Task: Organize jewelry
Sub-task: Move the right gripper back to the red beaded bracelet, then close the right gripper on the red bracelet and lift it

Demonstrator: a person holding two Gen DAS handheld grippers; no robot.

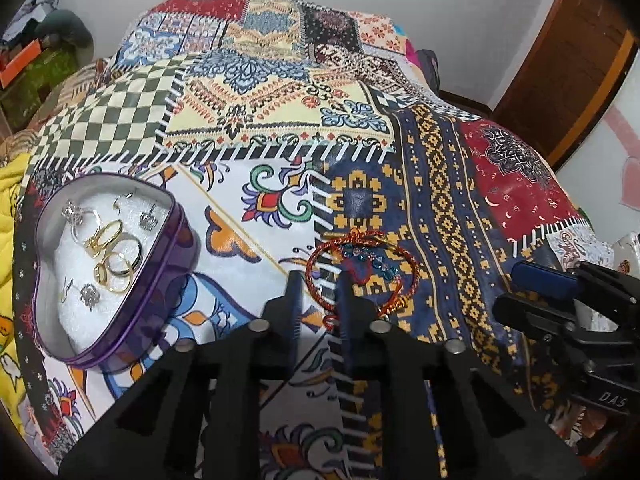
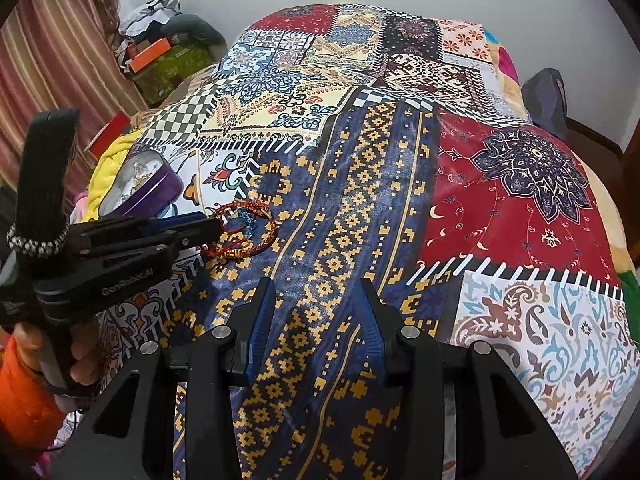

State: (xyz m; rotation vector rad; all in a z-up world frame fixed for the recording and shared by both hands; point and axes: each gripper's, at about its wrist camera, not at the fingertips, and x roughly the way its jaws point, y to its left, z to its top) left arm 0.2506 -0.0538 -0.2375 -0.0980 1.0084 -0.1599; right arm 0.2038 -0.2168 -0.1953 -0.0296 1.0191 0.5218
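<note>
in the left wrist view the left gripper is low over the bed, at the lower centre of the frame. its jaws stand a little apart, on both sides of the near edge of the red thread bracelets, but i cannot tell if they press the threads already. the bracelets lie loose on the patchwork cover, so a low approach from the side seems needed to catch such thin cords. at the left of the frame the purple heart-shaped tin stands open, with gold rings and small earrings on white padding; probably the bracelets must go there too. in the right wrist view the right gripper waits at the lower centre, its jaws wide apart and empty, away from the bracelets.
</note>
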